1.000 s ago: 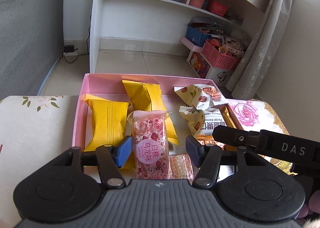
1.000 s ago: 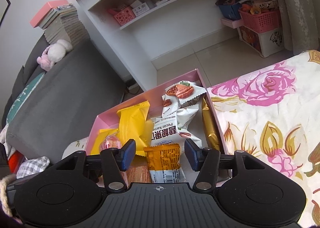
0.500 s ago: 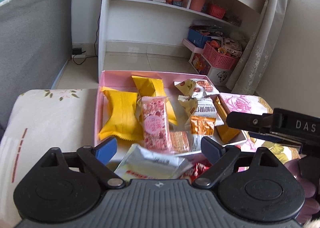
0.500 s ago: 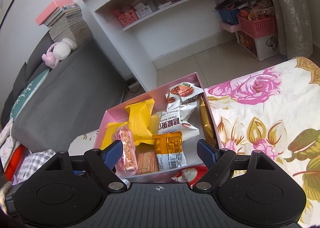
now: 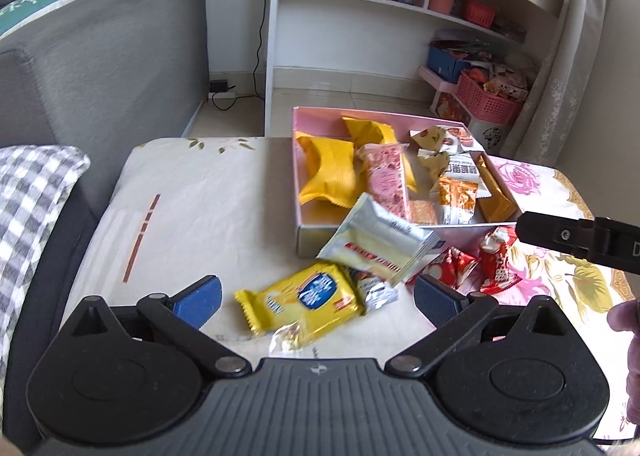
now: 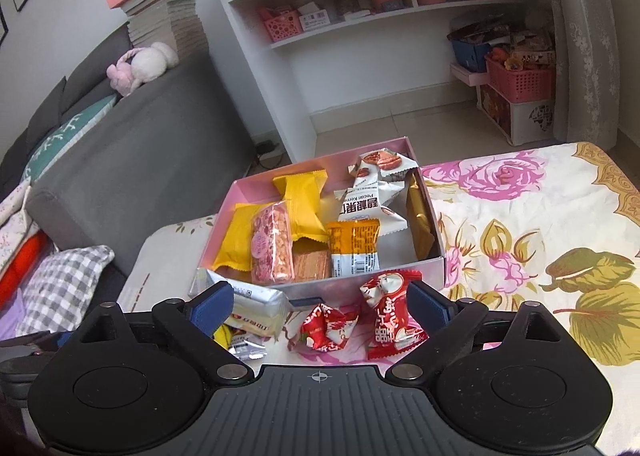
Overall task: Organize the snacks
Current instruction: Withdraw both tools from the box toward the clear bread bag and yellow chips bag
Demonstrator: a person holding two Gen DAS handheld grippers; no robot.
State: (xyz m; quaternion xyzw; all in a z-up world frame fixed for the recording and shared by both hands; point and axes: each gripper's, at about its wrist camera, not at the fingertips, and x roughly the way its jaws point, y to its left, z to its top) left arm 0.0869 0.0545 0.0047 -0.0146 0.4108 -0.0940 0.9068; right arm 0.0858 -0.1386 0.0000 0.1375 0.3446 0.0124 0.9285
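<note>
At 12 o'clock of both wide-apart, empty grippers, left gripper [image 5: 316, 298] and right gripper [image 6: 320, 306], jaws just opened: pink box [image 5: 316, 242], its near wall half hidden by a silver packet [image 5: 376, 240].

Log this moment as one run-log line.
left gripper: open, empty | right gripper: open, empty | pink cardboard box: part-filled | yellow-wrapped snack, two red-wrapped candies: outside box

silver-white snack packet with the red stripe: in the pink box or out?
Out, mostly. The silver-white snack packet with the red stripe lies on the table, leaning over the front wall of the pink cardboard box.
</note>
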